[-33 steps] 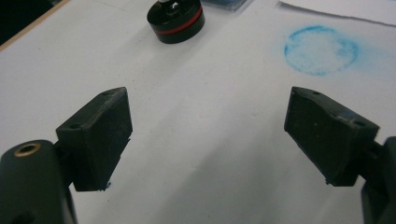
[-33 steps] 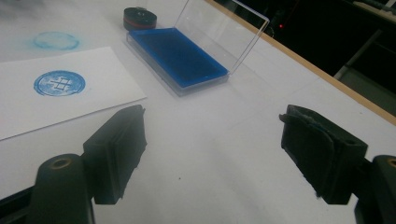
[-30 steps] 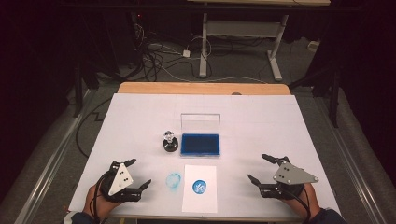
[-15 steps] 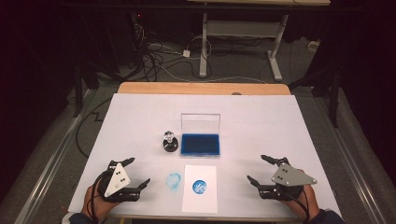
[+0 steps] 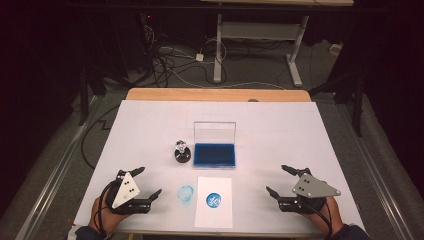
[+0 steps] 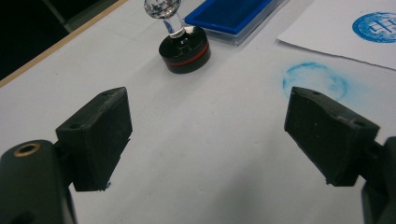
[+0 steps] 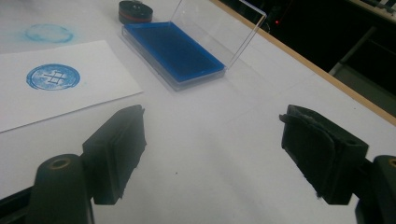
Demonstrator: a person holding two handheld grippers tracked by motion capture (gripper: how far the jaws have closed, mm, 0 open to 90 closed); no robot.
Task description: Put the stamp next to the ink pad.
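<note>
Stamp point(image 5: 182, 150) stands upright at frame centre, handle up; one stamp, one pad point(image 5: 215, 154), one paper point(image 5: 214, 202). I hold both grippers point(image 5: 148, 182) point(image 5: 281, 179) open, empty.

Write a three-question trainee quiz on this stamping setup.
1. True or false: the stamp stands on the paper.
2. The ink pad lid is: A) open B) shut C) missing.
3. Fill in: the left gripper and right gripper both have jaws ____.

Key: 1. False; it stands on the table, left of the ink pad. 2. A. 3. open.
</note>
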